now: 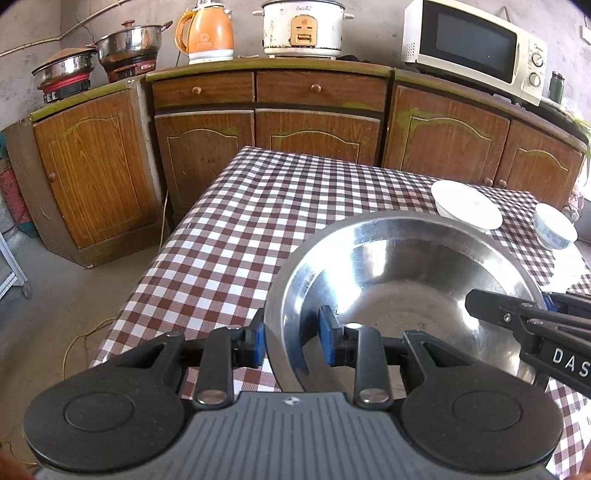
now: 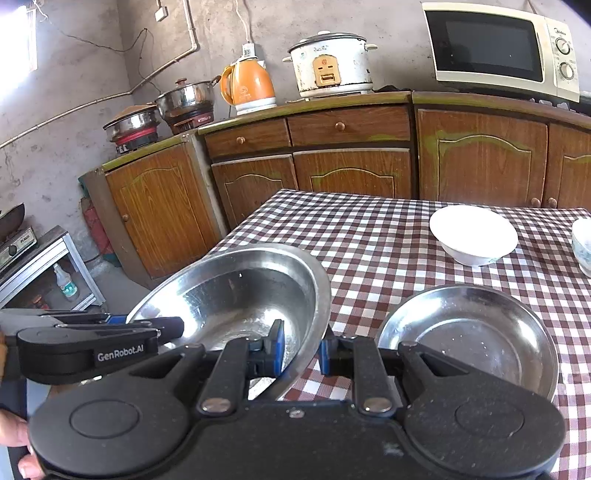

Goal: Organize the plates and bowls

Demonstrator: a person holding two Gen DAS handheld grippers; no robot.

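Note:
A large steel bowl [image 1: 402, 291] is held over the near edge of the checkered table [image 1: 258, 206]. My left gripper [image 1: 291, 343] is shut on its left rim. My right gripper [image 2: 301, 350] is shut on the bowl's [image 2: 236, 291] right rim and shows in the left wrist view [image 1: 517, 314] too. A smaller steel bowl [image 2: 469, 332] sits on the table to the right. A white bowl [image 2: 472, 236] stands further back, also in the left wrist view [image 1: 465, 205]. A small blue-patterned bowl [image 1: 554, 225] stands at the far right.
Wooden cabinets [image 1: 317, 122] run behind the table, carrying a microwave [image 1: 476, 48], rice cooker [image 1: 303, 29], orange kettle [image 1: 207, 33] and pots [image 1: 129, 48]. A metal shelf with a bottle [image 2: 66, 284] stands on the floor at left.

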